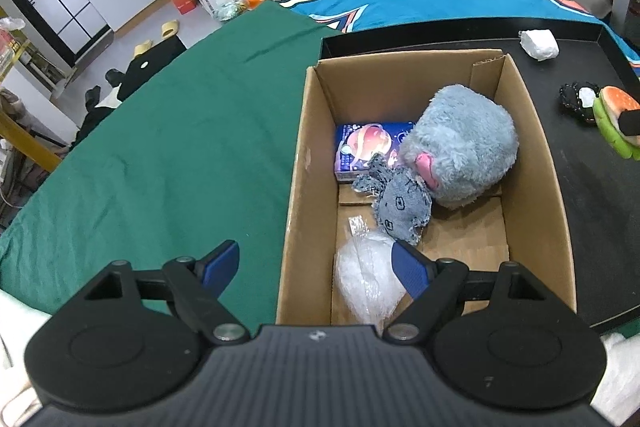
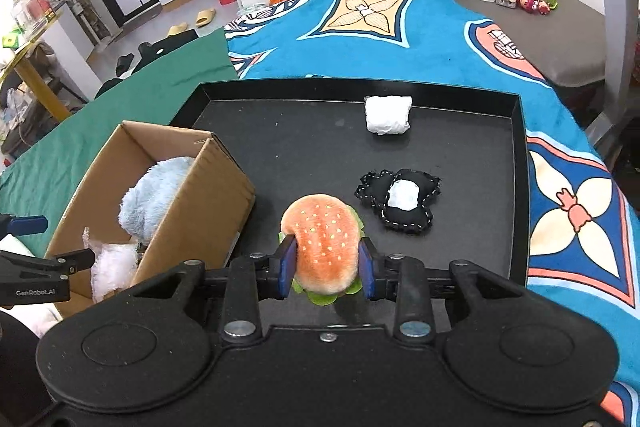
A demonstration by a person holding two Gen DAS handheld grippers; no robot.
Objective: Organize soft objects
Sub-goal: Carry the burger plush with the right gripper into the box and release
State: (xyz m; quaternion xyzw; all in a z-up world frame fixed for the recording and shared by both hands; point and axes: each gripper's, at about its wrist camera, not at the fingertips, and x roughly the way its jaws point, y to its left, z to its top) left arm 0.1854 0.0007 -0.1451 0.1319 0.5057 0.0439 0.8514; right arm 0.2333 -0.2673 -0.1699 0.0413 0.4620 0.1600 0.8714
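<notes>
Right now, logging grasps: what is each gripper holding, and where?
Right gripper pinches the burger plush across its bun sides. Left gripper is open, holding nothing.

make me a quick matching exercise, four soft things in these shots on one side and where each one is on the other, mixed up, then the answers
Things:
1. burger plush
2. blue furry plush
3. white rolled bundle
4. black stitched cushion

Places:
A. inside the cardboard box
B. far end of the black tray
C. between the right gripper fingers
D. middle of the tray, beyond the burger

Pairs: 1-C, 2-A, 3-B, 4-D
</notes>
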